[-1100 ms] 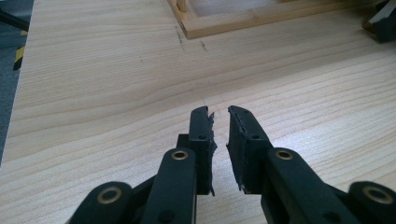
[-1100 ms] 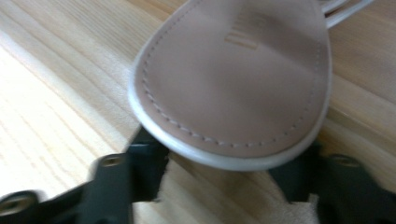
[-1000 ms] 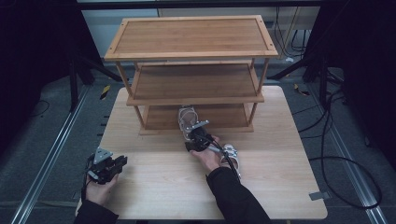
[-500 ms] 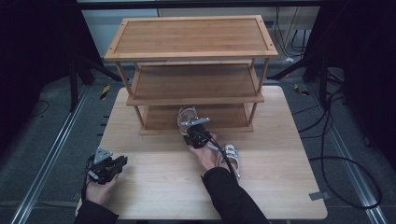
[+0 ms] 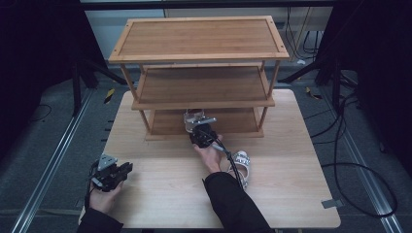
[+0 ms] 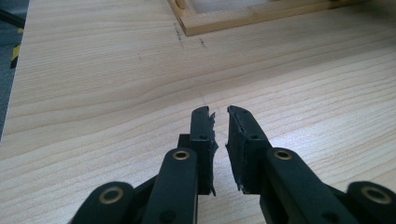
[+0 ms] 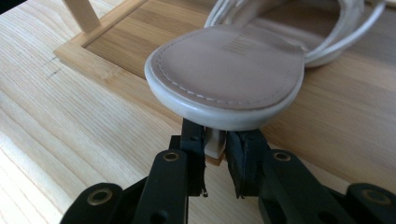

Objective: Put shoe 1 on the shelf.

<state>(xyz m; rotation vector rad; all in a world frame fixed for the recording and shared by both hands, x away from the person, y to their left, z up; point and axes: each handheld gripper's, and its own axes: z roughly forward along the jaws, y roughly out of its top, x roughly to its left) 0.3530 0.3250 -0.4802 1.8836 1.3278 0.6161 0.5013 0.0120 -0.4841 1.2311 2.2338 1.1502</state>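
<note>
A pale strapped sandal (image 7: 229, 70) lies with its front over the bottom shelf of the three-tier wooden rack (image 5: 199, 39). My right gripper (image 7: 215, 135) is shut on the small heel block under its rear end, which hangs just past the shelf's front rail. From above, the right gripper (image 5: 203, 132) sits at the rack's front edge with the sandal (image 5: 194, 118) beyond it. A second matching sandal (image 5: 241, 162) lies on the table beside the right forearm. My left gripper (image 5: 125, 168) rests at the table's front left. Its jaws (image 6: 220, 114) are shut with nothing between them.
The rack stands at the back of the light wooden table (image 5: 160, 194); its middle and top shelves are bare. A corner of the rack's base frame (image 6: 210, 23) lies ahead of the left gripper. Black cables trail on the floor to the right.
The right hand has slid a little toward the rack, carrying the sandal farther over the bottom shelf. The left hand has stayed where it was.
</note>
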